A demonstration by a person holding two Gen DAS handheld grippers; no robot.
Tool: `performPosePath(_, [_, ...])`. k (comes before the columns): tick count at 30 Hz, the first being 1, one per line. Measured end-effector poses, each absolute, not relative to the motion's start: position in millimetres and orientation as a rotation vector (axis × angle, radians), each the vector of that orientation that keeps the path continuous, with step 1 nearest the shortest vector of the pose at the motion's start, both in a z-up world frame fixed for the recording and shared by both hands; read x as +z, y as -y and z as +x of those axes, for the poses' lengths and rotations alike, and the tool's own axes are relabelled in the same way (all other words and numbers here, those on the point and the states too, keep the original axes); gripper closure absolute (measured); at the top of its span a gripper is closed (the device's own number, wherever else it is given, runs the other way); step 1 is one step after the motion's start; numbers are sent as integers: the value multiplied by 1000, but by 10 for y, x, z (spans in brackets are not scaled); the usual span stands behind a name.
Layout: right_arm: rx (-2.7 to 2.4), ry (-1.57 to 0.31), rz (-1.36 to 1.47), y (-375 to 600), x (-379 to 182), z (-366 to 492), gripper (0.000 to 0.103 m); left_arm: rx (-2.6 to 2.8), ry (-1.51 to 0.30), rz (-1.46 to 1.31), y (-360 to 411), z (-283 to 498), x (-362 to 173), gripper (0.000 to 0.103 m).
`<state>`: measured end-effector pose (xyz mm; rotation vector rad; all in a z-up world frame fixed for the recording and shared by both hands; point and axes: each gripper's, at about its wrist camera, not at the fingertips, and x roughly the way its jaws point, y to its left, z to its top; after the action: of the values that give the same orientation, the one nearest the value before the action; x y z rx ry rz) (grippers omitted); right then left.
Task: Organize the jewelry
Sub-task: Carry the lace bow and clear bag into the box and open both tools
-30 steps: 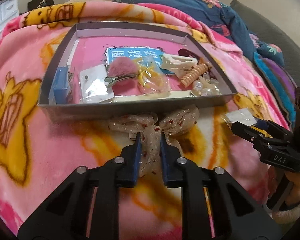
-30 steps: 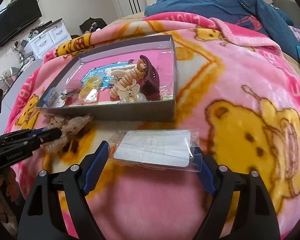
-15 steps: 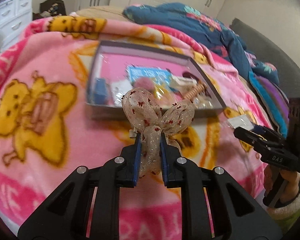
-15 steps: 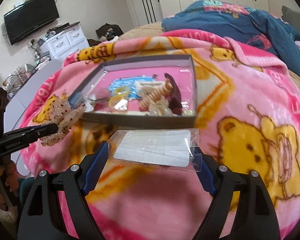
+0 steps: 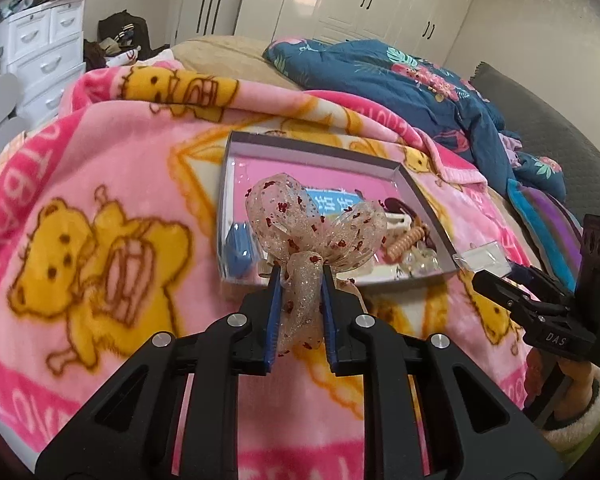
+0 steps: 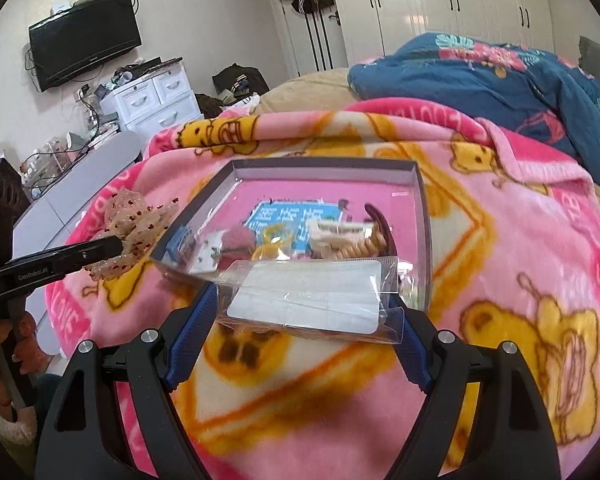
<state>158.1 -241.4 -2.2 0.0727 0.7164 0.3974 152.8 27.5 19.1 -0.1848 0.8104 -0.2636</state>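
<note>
Ribbon bow (image 5: 314,232) is soft, light and floppy; the left gripper (image 5: 299,280) pinches its tail, up above the tray (image 5: 324,156). Right gripper (image 6: 306,300) squeezes a clear, slippery packet (image 6: 306,298) by both sides.

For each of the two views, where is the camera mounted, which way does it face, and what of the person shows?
Left wrist view: sits on the left hand-held gripper, looking forward and down over the sheer bow it clamps toward the grey tray; the right hand-held gripper and hand show at right.
Right wrist view: sits on the right hand-held gripper, looking over the clear packet it holds toward the same tray; the left hand shows at left.
Shared: tray, bow, packet, pink blanket.
</note>
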Motion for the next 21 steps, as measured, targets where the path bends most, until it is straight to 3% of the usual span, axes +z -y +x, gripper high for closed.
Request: performPosePath(21, [295, -695, 59, 2392, -39, 2219, 23, -260, -833, -145, -59, 2156, 77, 90])
